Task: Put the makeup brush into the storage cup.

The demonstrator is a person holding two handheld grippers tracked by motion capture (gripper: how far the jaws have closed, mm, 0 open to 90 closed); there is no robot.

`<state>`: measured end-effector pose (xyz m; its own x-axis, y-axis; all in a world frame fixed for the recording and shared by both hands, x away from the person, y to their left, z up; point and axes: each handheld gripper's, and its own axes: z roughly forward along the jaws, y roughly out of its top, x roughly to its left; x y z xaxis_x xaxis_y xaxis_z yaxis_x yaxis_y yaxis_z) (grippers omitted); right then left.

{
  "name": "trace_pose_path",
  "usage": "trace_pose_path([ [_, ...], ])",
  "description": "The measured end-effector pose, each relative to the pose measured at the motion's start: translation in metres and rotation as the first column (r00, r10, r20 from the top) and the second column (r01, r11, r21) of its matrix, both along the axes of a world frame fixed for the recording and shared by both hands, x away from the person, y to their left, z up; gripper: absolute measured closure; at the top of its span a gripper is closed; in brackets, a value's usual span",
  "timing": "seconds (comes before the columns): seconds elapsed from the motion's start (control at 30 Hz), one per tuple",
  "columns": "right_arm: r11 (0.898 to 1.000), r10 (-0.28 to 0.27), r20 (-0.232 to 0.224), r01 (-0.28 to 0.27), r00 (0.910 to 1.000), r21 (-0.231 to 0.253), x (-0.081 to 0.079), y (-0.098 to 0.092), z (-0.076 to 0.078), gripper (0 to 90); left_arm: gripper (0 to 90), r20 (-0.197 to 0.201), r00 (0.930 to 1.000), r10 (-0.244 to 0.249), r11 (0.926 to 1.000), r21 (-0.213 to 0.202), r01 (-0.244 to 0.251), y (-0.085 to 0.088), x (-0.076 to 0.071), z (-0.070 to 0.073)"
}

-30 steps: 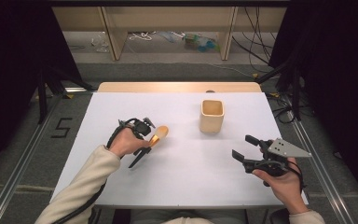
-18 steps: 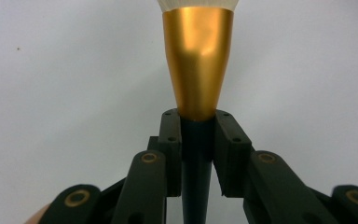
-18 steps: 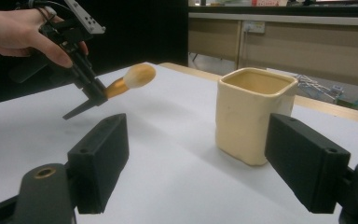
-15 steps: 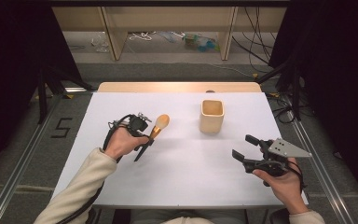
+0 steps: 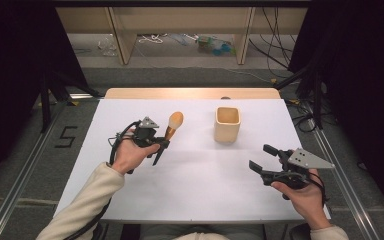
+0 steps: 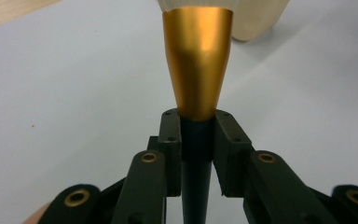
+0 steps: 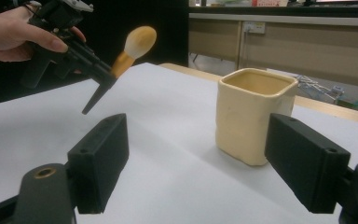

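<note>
Now the left tongs clamp the makeup brush by its dark handle, while the right tongs gape empty.

I see a cream cup standing upright on the white worktop, toward its far right. A wooden strip runs along the far edge. On the floor at left is a 5. Cables and clutter lie beyond.
</note>
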<state>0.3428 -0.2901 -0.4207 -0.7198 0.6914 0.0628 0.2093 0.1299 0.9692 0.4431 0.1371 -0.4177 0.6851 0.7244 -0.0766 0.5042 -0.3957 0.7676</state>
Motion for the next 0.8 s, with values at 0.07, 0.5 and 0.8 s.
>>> trace_pose_path([
  [0.07,1.000,-0.013,0.017,0.013,0.9998,0.009,0.000,0.000,-0.001,22.7,74.6,0.012,0.9999,0.001,0.9998,-0.020,-0.001,0.000,-0.001,0.000],
  [0.5,0.999,-0.031,0.036,0.030,0.9989,0.033,0.001,0.003,-0.002,22.9,74.6,0.065,0.9977,-0.022,0.9963,-0.082,0.027,0.001,-0.007,0.000],
  [0.8,1.000,-0.011,0.007,0.011,0.9999,-0.007,-0.001,0.000,0.001,22.9,74.6,0.128,0.9918,0.000,0.9889,-0.147,0.019,0.003,-0.012,0.003],
])
